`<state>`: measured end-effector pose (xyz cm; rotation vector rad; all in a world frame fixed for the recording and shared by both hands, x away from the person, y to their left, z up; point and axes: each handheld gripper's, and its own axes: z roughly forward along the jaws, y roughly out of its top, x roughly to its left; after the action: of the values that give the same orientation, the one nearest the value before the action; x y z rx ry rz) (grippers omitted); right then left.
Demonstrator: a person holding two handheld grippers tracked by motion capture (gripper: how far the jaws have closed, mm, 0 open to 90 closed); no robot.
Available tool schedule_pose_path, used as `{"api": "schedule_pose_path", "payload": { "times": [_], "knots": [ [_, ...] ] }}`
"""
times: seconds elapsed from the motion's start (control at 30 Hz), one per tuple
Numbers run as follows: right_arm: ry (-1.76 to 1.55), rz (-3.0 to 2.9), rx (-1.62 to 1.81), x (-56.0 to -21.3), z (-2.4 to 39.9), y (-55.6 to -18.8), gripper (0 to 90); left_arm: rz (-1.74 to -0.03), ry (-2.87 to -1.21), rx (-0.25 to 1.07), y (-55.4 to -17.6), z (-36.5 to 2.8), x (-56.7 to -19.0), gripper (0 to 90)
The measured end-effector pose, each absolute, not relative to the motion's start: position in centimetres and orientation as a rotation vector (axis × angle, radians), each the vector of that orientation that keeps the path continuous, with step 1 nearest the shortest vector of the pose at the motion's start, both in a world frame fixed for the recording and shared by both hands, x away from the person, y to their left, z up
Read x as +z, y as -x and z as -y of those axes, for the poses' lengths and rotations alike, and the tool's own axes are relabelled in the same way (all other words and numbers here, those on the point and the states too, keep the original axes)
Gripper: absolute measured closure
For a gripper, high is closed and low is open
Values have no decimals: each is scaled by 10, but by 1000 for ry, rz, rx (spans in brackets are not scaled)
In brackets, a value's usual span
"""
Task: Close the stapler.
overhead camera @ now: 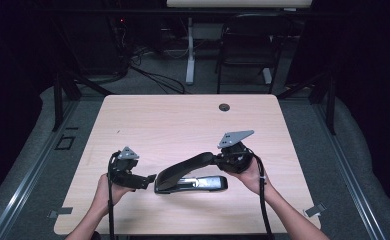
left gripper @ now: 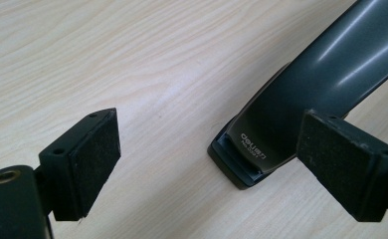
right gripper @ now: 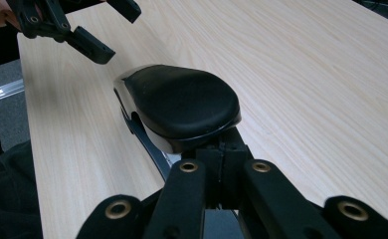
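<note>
Lying near the front edge of the tabletop [overhead camera: 183,120], about midway along it, a large black stapler [overhead camera: 190,175] has its long arm lifted off its base. The right gripper [overhead camera: 218,159] has its jaws squeezed together on the raised end of that arm. The left gripper [overhead camera: 145,180], jaws spread wide apart, sits just beside the stapler's hinged end without touching it. The pale wood surface has a cable hole [overhead camera: 224,107] near its far edge. Beyond stands a black chair [overhead camera: 248,40], in a dim room.
</note>
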<state>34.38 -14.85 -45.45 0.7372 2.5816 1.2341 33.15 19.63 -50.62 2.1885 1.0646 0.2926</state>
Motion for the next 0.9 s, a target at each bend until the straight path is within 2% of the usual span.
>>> {"api": "schedule_pose_path", "payload": {
  "times": [0.9],
  "knots": [
    [-807, -2632, 1070, -483, 165, -347, 900, -1107, -2183, 305, -334, -198, -509, 93]
  ]
}}
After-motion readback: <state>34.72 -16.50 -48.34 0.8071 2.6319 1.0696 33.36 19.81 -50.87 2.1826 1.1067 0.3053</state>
